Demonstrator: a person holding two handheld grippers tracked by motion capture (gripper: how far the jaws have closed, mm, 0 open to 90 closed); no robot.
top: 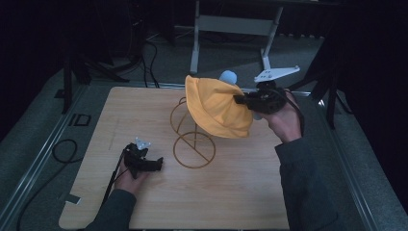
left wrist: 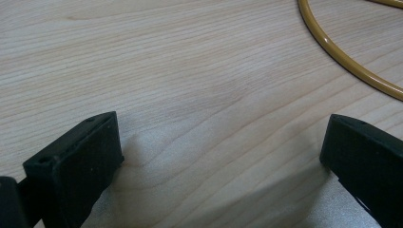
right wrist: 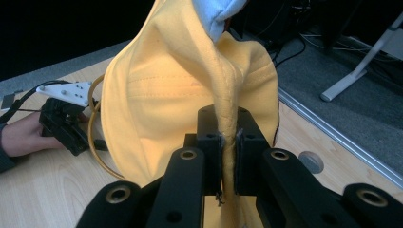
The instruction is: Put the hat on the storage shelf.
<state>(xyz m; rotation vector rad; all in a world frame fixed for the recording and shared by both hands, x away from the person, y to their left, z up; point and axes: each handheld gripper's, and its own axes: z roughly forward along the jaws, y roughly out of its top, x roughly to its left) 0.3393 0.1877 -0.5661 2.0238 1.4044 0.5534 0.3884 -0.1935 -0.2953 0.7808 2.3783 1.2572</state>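
Observation:
A yellow cloth hat point(top: 216, 108) with a pale blue part point(top: 228, 76) at its top hangs above a gold wire stand point(top: 193, 167) in the middle of the wooden table. My right gripper point(top: 239, 100) is shut on a fold of the hat's edge at its right side. In the right gripper view the yellow fabric point(right wrist: 190, 85) rises pinched between the closed jaws of the right gripper point(right wrist: 228, 137). My left gripper point(top: 156, 164) rests on the table left of the stand's ring base. Its jaws stand wide apart in the left gripper view point(left wrist: 223, 142), with bare wood between them and the gold ring point(left wrist: 342, 59) just beyond.
The wooden table point(top: 240, 192) has a metal rail along its sides. A white desk frame point(top: 231, 24) stands behind it on grey carpet. Black cables point(top: 65, 149) lie on the floor at the left. A small grey disc point(right wrist: 311, 161) sits in the tabletop.

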